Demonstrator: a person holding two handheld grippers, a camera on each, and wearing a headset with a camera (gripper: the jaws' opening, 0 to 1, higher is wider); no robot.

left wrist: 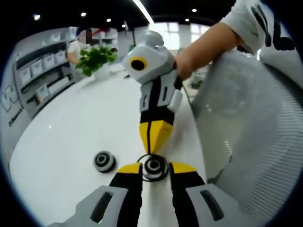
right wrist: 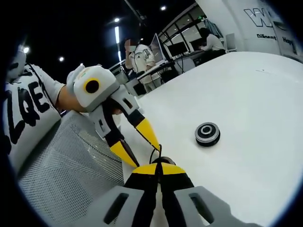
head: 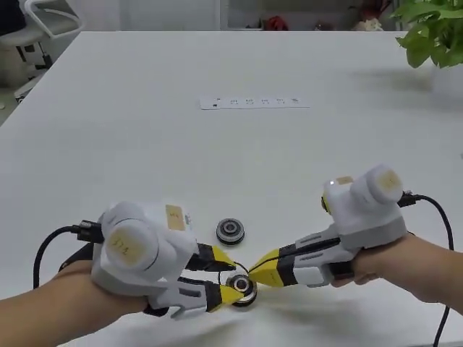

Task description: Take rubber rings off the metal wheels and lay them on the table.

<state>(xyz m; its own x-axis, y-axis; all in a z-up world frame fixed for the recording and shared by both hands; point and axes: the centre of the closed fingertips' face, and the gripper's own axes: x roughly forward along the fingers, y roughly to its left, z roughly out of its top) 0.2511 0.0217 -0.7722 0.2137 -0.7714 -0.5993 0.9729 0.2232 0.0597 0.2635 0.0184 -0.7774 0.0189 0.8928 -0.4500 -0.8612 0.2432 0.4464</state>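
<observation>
The left gripper (head: 229, 277), coming in from 9 o'clock in the head view, has its yellow-tipped jaws parted just far enough to clamp a small round metal wheel (head: 242, 286) between them. Its own view shows a tip pressed against either side of the wheel. That grip looks meant to pin the wheel down so it cannot skid while the other tool pulls. The right gripper (head: 260, 274) reaches in from 3 o'clock with its jaws closed almost completely. A thin black rubber ring (left wrist: 151, 155) loops up from the wheel to those tips, so they seem to be pinching a bit of it, though the contact itself is too small to be sure of. Held this way, the ring is being stretched up off the rim, partly lifted but not yet free. A second round metal wheel (head: 230, 231) lies alone on the white table (head: 217, 159) at 12 o'clock of the clamped one, near but apart, probably waiting its turn.
</observation>
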